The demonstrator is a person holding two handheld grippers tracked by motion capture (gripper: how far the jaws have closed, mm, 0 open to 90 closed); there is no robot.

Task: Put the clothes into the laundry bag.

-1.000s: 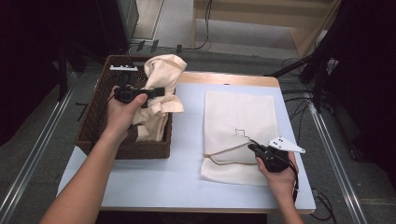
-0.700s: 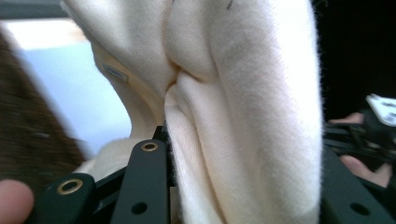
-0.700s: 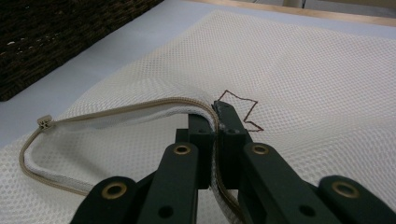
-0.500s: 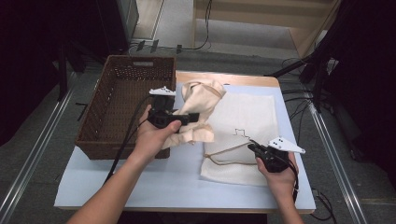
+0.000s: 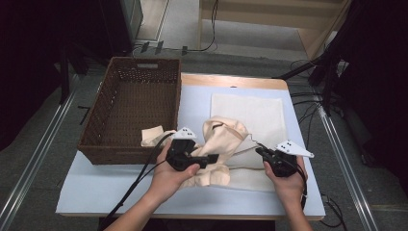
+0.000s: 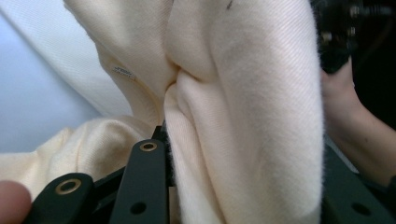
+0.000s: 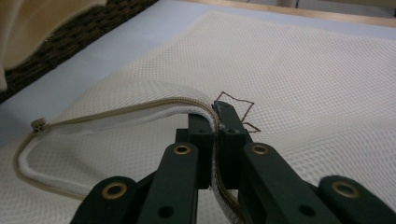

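A cream cloth (image 5: 226, 137) hangs bunched from my left gripper (image 5: 213, 158), which is shut on it near the table's front, just left of the mesh bag's mouth. In the left gripper view the cloth (image 6: 243, 93) fills the space between the jaws of the left gripper (image 6: 243, 186). One corner of the cloth (image 5: 153, 136) still trails on the basket's near rim. A white mesh bag (image 5: 250, 113) lies flat on the table. My right gripper (image 5: 260, 152) is shut on its zippered rim and lifts that edge, seen close in the right gripper view (image 7: 217, 116), with the mesh bag (image 7: 303, 70) spread behind.
A brown wicker basket (image 5: 130, 103) stands at the left of the pale blue table top (image 5: 96, 192). The zip pull (image 7: 37, 124) sits at the end of the bag's raised rim. Cables trail off the table's front edge.
My left gripper has carried the cream cloth out of the basket, rightward and down toward the front of the table, up to the bag's mouth. The right gripper has stayed in place.
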